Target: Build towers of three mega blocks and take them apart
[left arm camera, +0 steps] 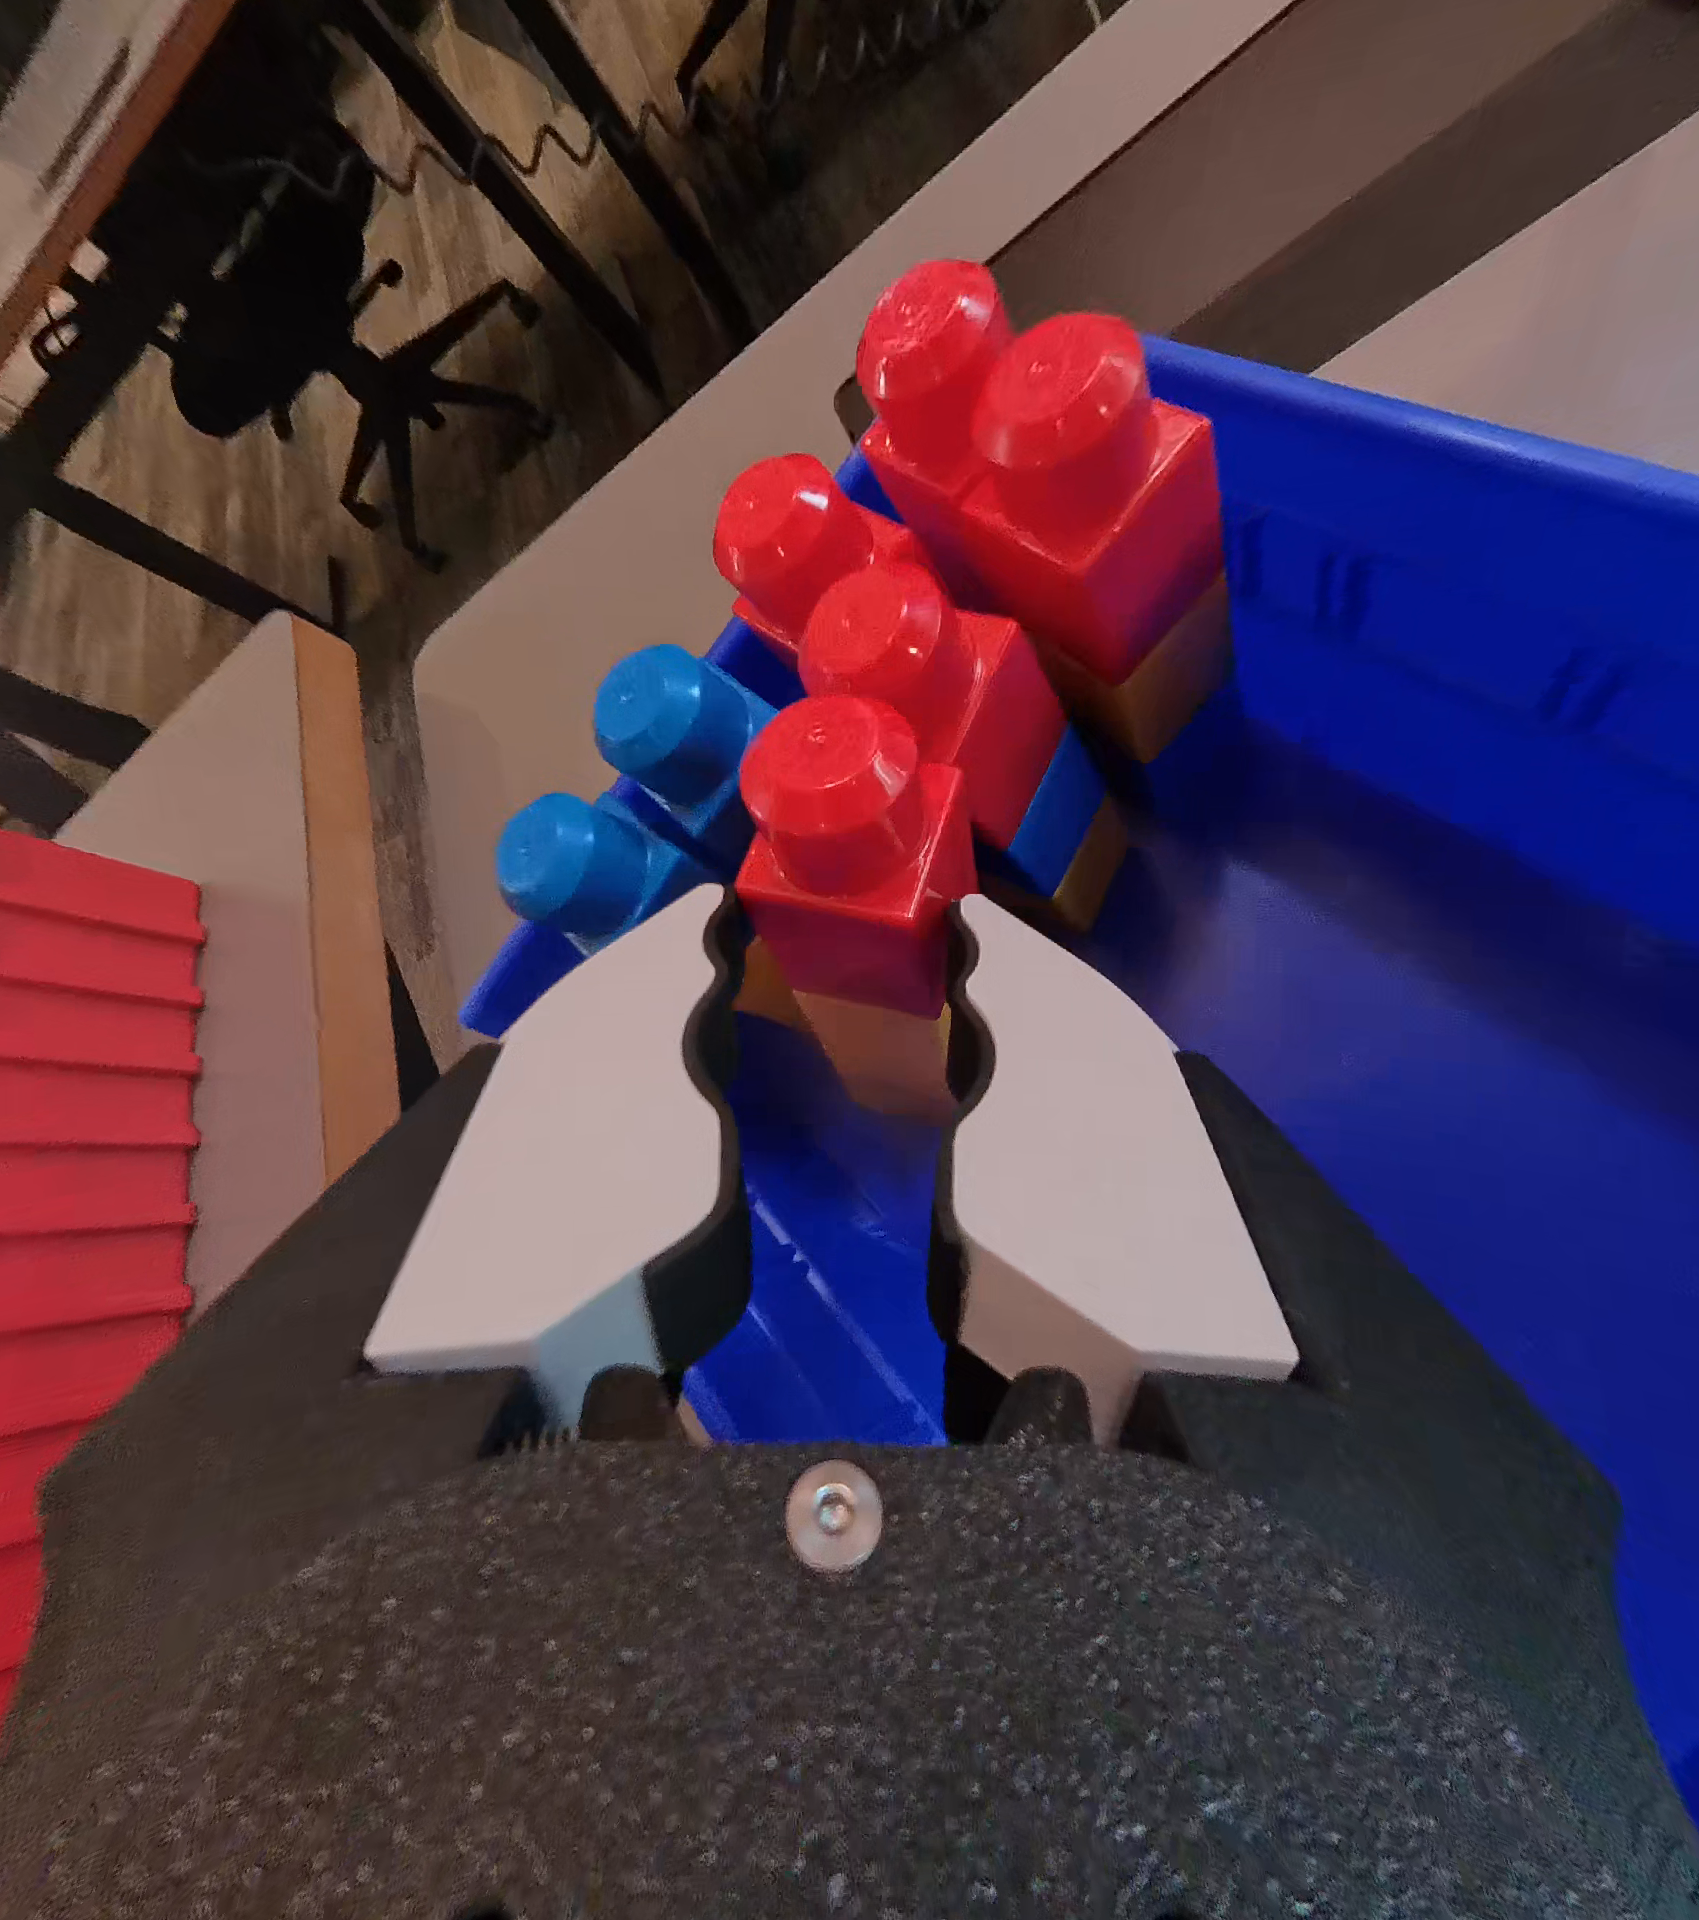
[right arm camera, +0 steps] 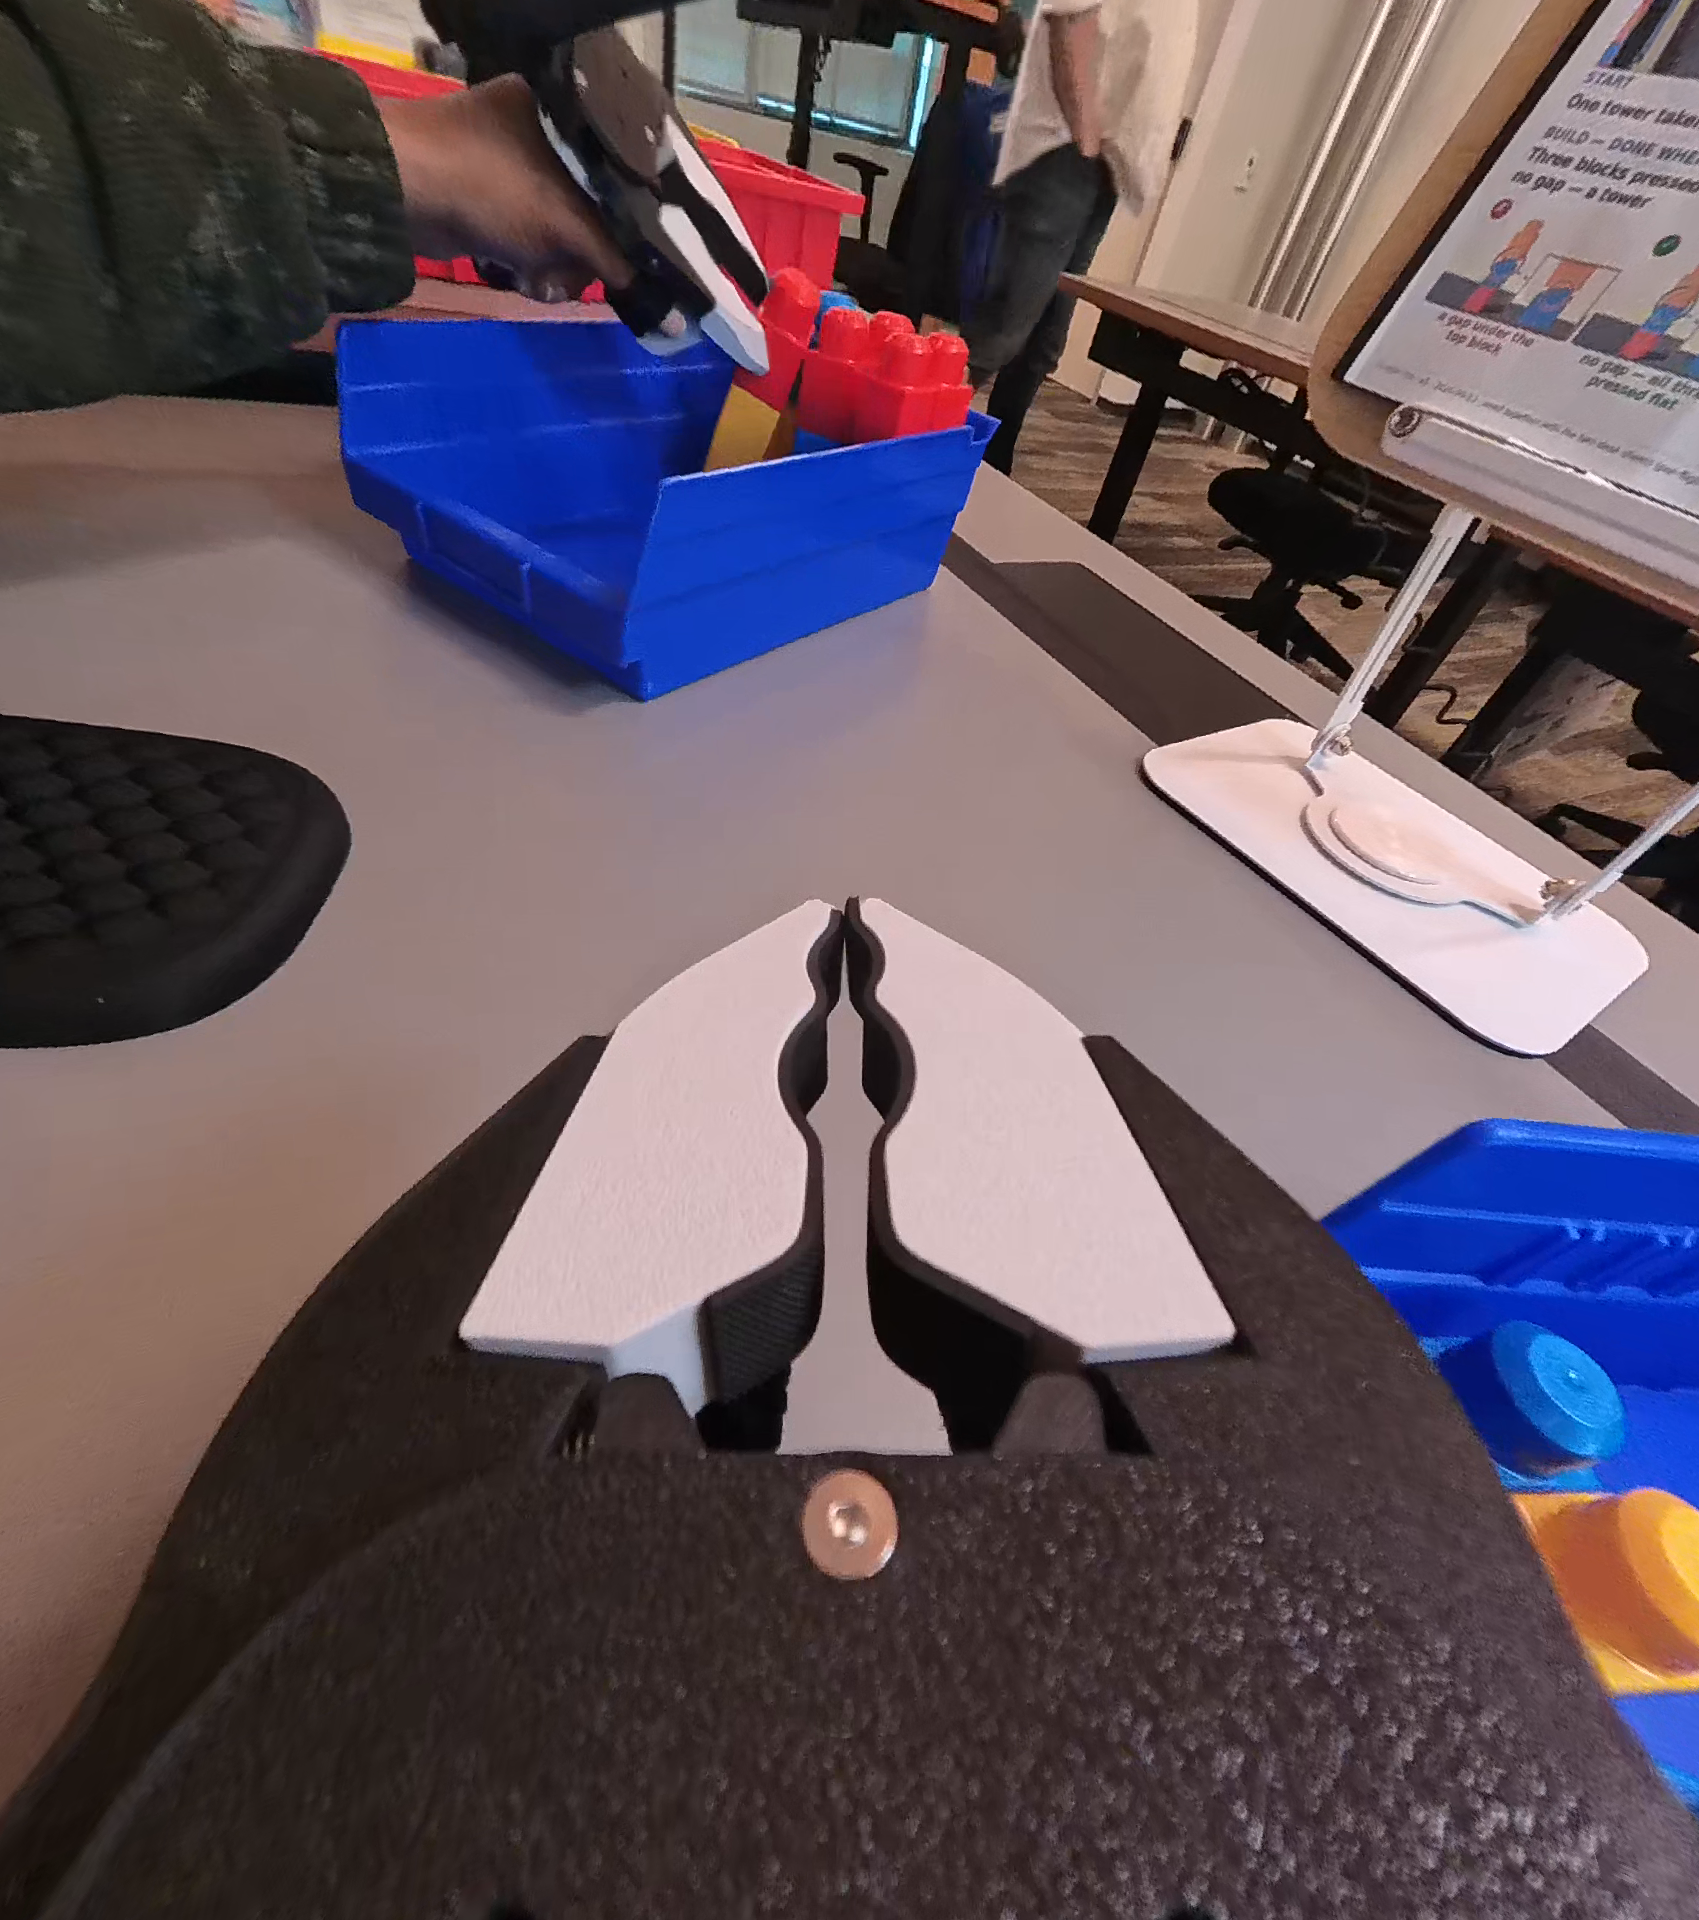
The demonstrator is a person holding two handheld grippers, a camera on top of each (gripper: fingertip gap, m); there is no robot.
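Grey tabletop fills both views, with an office floor, chairs and desks blurred behind it. From the left wrist view, the left gripper [left arm camera: 850, 997] is closed narrowly on a tower [left arm camera: 860, 935] at centre frame: its white fingers [left arm camera: 606, 1091] press either side of a red single-stud block with an orange block under it, and whatever lies lower is hidden between the fingers. Just beyond, toward upper centre, stand more towers [left arm camera: 1032, 540] capped with red two-stud blocks over orange and blue, and a blue block [left arm camera: 616, 790] lies at centre left. All of these sit in a blue bin [left arm camera: 1499, 831] that sweeps across the right of the frame; a red bin [left arm camera: 34, 1143] fills the left edge.

In the right wrist view, the right gripper [right arm camera: 845, 914] sits low at centre with its tips all but touching and nothing between them, over bare table [right arm camera: 512, 779]. To its lower right a second blue bin [right arm camera: 1551, 1226] holds loose blue and orange blocks [right arm camera: 1645, 1590]. A black mat [right arm camera: 76, 862] lies at centre left, and a white stand with an instruction sheet [right arm camera: 1396, 862] at right.

These blocks look like light, rigid, glossy hollow plastic, so I judge them slippery under the fingers; the flat side walls give the surest hold, not the rounded studs, and a squeeze low on the stack should keep the joints from popping apart
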